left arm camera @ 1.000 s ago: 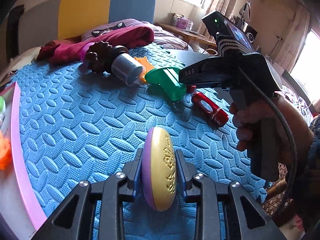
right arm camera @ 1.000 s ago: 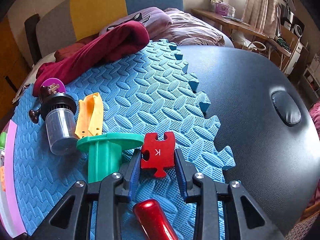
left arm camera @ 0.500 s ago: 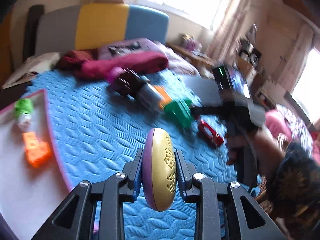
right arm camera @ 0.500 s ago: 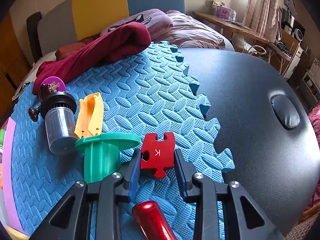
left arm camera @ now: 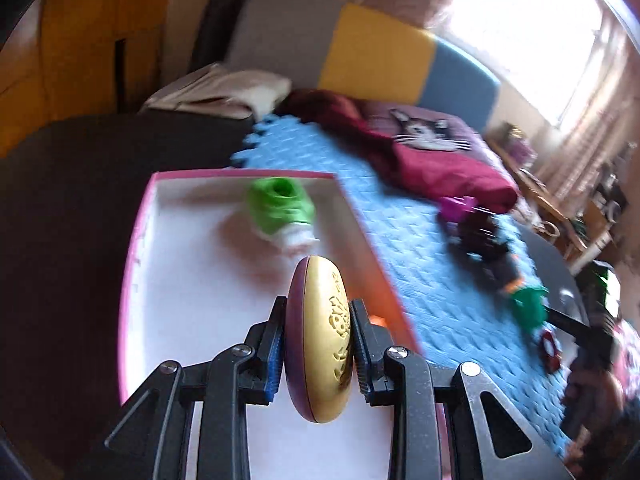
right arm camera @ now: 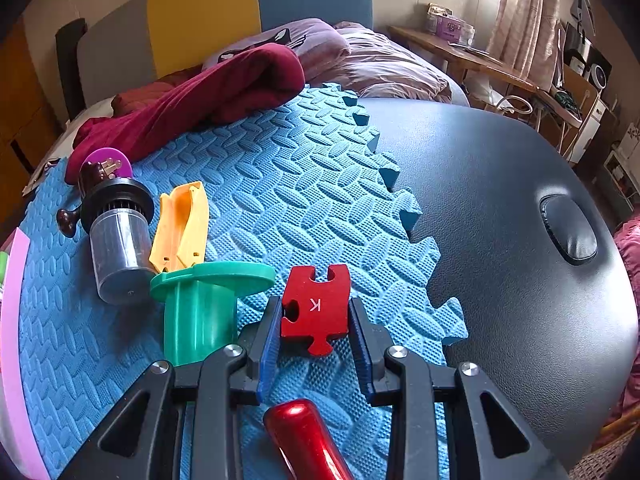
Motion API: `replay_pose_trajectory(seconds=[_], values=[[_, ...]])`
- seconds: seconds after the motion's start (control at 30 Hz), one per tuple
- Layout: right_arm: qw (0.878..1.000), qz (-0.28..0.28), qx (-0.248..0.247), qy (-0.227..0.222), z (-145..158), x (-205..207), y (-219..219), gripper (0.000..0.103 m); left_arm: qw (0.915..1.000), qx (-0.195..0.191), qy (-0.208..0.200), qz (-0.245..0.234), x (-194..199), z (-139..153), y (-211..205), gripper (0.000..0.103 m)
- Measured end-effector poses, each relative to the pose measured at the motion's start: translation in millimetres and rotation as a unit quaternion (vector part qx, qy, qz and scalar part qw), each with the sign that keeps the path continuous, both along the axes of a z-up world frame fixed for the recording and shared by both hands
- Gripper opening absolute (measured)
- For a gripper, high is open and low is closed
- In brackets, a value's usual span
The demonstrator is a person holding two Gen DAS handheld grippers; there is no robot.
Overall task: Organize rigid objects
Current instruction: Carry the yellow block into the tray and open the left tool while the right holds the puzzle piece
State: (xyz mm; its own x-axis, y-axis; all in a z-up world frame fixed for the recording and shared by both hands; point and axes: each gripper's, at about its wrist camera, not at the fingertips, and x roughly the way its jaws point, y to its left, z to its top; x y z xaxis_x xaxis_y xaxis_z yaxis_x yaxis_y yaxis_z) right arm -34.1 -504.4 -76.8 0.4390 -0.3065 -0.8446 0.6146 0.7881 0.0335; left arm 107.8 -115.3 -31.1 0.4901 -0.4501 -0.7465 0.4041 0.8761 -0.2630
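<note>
Pink-rimmed tray [left arm camera: 136, 240] holds green toy [left arm camera: 280, 204].

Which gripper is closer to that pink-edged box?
Left. The left gripper, clamping a gold and purple oval, hangs right over the pink-edged box. The right gripper sits across the blue mat, closed on a red puzzle piece.

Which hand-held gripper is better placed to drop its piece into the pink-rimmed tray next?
Left. The left hand-held gripper grips the yellow oval right over the tray; the right one, on the red puzzle piece, sits over the mat.
</note>
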Motion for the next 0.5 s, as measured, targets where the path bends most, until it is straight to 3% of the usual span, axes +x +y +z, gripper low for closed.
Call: replay_pose_trajectory(seconds=[0.3,0.4,0.5], values=[[1.000,0.001,-0.001,0.000,0.1,-0.2,0.0,0.032,0.9992,0.028,0.020,0.021,34.7,-25.7,-4.9,0.029],[1.000,0.001,-0.001,0.000,0.0,-0.3,0.2,0.032,0.9979,0.022,0.052,0.030,46.7,-33.7,-5.1,0.031],[1.000,0.001,0.000,0.000,-0.3,-0.2,0.4,0.032,0.9985,0.032,0.029,0.034,40.7,-28.0,-4.7,0.037]])
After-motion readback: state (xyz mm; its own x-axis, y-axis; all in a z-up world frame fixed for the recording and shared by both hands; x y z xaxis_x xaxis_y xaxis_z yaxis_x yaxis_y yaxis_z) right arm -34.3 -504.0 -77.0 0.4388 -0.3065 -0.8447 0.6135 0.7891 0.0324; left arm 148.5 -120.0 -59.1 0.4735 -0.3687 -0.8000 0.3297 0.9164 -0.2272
